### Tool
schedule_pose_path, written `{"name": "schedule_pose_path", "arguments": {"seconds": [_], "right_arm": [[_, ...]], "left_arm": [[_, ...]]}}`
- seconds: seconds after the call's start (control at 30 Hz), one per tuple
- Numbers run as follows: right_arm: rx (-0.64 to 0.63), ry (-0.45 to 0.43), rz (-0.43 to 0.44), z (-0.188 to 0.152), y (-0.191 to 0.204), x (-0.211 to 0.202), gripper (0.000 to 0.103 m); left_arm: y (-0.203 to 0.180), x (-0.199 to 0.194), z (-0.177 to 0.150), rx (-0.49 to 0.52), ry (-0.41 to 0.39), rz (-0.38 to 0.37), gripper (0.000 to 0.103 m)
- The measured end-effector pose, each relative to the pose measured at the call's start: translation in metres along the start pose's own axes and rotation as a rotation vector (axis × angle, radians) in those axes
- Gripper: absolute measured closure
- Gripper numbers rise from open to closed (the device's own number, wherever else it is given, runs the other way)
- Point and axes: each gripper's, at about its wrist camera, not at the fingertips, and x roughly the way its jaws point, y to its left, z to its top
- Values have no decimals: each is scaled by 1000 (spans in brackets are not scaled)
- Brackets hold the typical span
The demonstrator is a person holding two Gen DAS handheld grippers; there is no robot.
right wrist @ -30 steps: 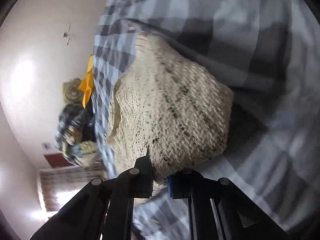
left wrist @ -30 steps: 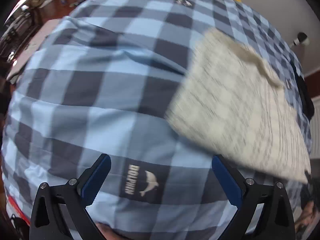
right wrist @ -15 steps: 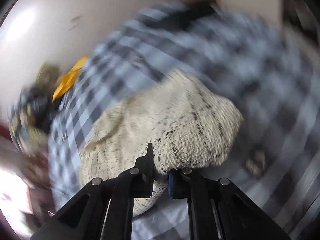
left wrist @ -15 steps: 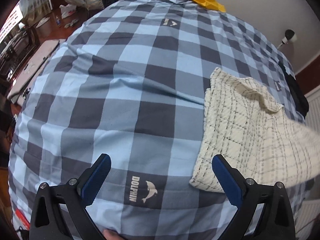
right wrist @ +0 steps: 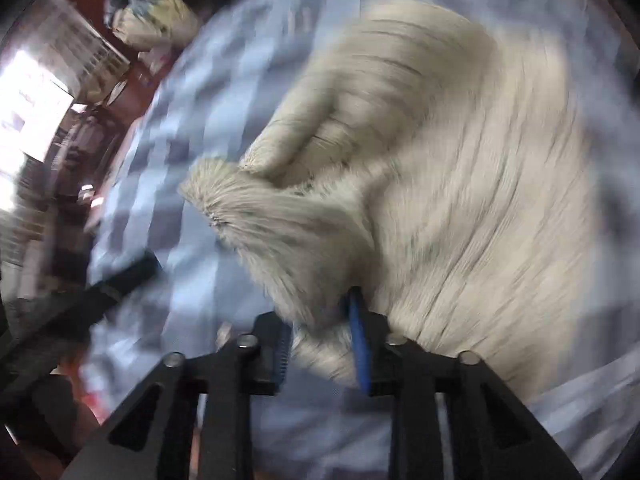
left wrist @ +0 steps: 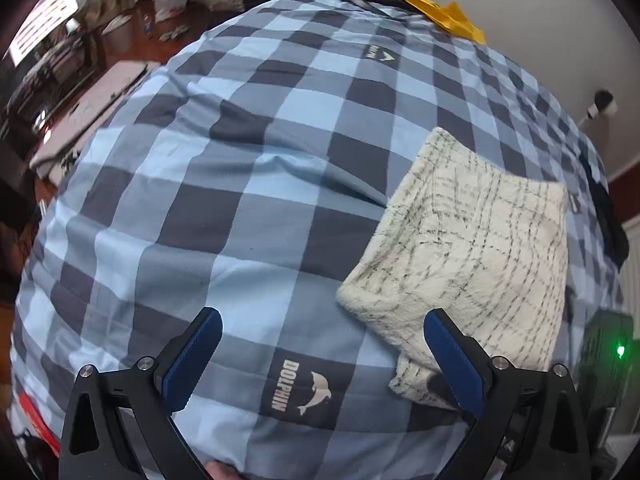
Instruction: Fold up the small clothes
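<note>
A cream fleecy garment (left wrist: 476,248) with thin dark grid lines lies folded on the blue checked duvet (left wrist: 224,208), at the right of the left wrist view. My left gripper (left wrist: 322,320) hangs open above the duvet with nothing between its fingers. Its right finger (left wrist: 452,352) overlaps the garment's near corner. The right wrist view is blurred by motion. There my right gripper (right wrist: 318,312) points down at the garment (right wrist: 460,184). Its jaws are opening, and a fold of the fleece still sits between the parted pads.
A yellow item (left wrist: 452,16) lies at the bed's far edge by the white wall. Dark clothing (left wrist: 608,216) hangs off the right side. A cluttered floor and low furniture (left wrist: 88,100) are at the left. A device with a green light (left wrist: 620,350) stands at the near right.
My right gripper swept fast across the bed with the garment's edge and rolled over. The garment now lies doubled and more compact. The right jaws have parted. My left gripper barely moved.
</note>
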Motion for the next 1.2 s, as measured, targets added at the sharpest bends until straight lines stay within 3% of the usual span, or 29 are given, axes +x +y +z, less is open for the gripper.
{"name": "schedule_pose_path", "arguments": {"seconds": [0.07, 0.17, 0.2, 0.23, 0.3, 0.37, 0.4, 0.47, 0.57, 0.73, 0.77, 0.8, 0.83, 0.9, 1.03, 1.2], "right_arm": [[49, 34, 36, -13, -18, 0, 78], [-44, -98, 6, -31, -26, -51, 70], [-80, -160, -43, -38, -31, -72, 53], [-107, -222, -121, -44, -37, -90, 27], [-154, -315, -319, -44, -46, -108, 4], [-225, -351, -530, -51, -53, -110, 4], [-264, -334, -593, -53, -57, -103, 4], [-315, -276, -661, -49, -56, -87, 4], [-386, -201, -680, -58, -56, -63, 5], [-442, -219, -803, -80, -48, -68, 5], [-446, -232, -825, -74, -48, -64, 6], [-443, -262, -840, -74, -47, -66, 23], [-428, -264, -791, -72, -49, -69, 53], [-367, -265, -702, -66, -57, -82, 75], [-323, -322, -696, -77, -70, -105, 87], [-87, -366, -574, -93, -110, -151, 92]], "left_arm": [[-12, 0, 0, 56, -6, 20, 1], [-25, 2, -1, 116, -10, 48, 1], [-28, 2, -1, 125, -10, 49, 1], [-30, 2, -1, 129, -9, 43, 1], [-32, 3, -2, 134, -3, 36, 1], [-32, 5, -3, 138, 2, 47, 1], [-31, 6, -3, 136, 6, 50, 1], [-28, 7, -5, 124, 13, 49, 1], [-24, 9, -6, 109, 23, 48, 1], [-23, 12, -5, 103, 19, 67, 1], [-23, 12, -5, 110, 13, 76, 1], [-25, 11, -6, 120, 8, 86, 1], [-26, 11, -7, 129, 6, 91, 1], [-27, 11, -8, 136, 6, 89, 1], [-27, 9, -6, 136, -3, 81, 1], [-31, 4, -8, 156, -17, 77, 1]]}}
